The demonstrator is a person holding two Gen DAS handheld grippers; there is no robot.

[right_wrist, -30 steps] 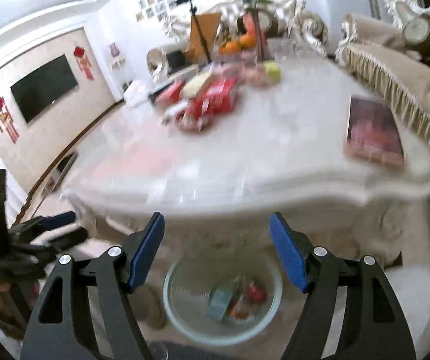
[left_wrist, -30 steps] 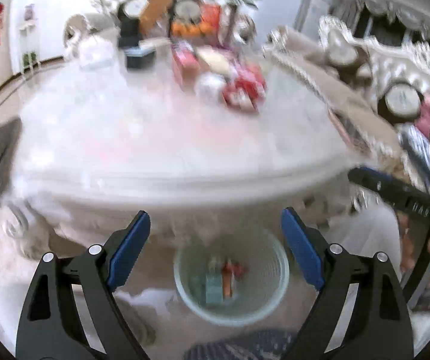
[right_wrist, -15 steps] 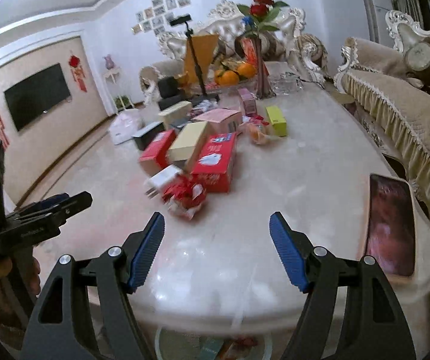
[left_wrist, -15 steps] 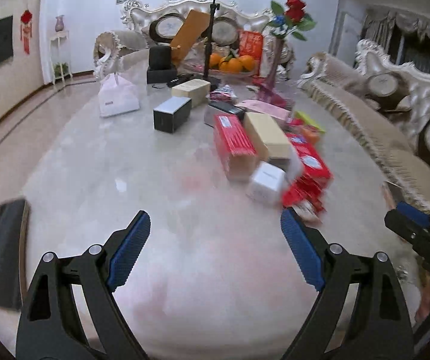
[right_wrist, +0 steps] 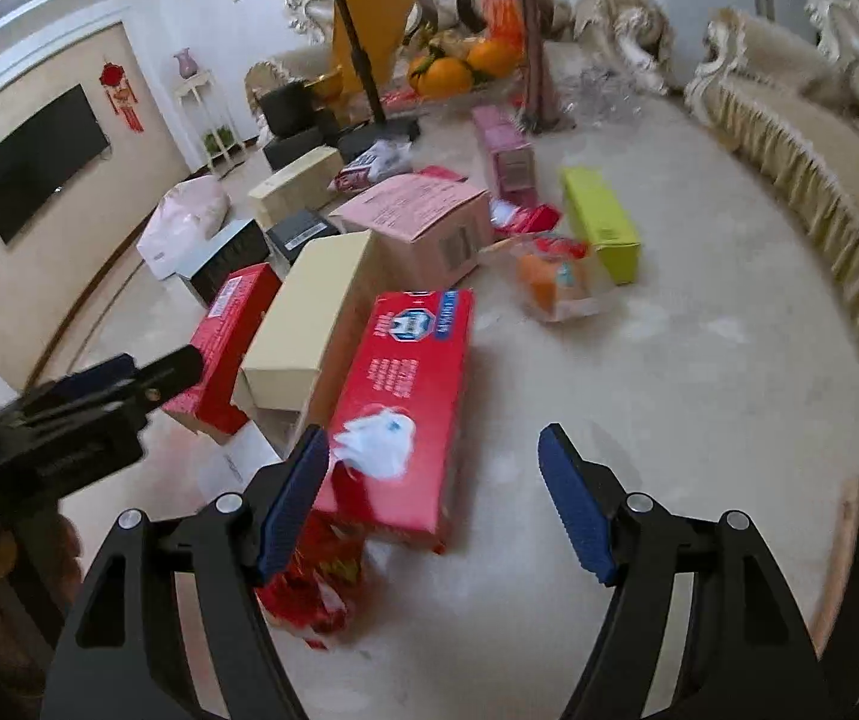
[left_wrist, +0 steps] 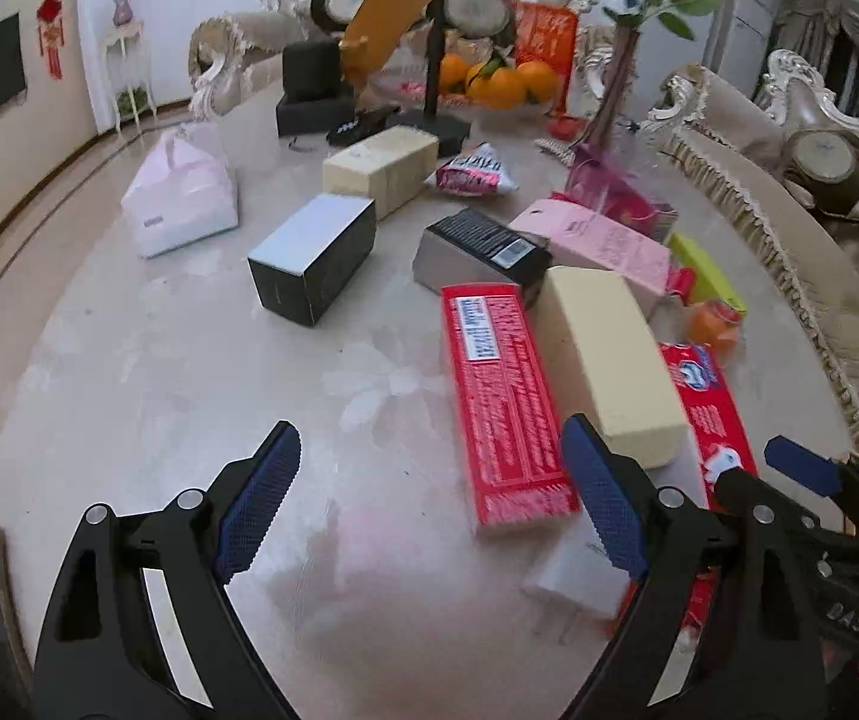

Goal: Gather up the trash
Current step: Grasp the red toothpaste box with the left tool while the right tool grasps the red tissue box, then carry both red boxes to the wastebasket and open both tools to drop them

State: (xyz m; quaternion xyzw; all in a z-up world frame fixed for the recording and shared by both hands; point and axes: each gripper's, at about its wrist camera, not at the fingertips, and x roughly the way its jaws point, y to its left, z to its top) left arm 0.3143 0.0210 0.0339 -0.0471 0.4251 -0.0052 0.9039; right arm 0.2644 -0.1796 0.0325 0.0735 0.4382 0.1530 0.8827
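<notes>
— Marble worktop (left_wrist: 159, 390) in a sitting room, boxes crowded toward one side. Trash?

— Crumpled red wrapper (right_wrist: 309, 594) just below the right hand-held gripper (right_wrist: 432, 501); both it and the left hand-held gripper (left_wrist: 429, 498) are spread apart, empty, probably readied for picking.

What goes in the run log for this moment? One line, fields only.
phase: approach | left gripper: open, empty | right gripper: open, empty | nearest trash: red box, crumpled red wrapper | table: cluttered
</notes>
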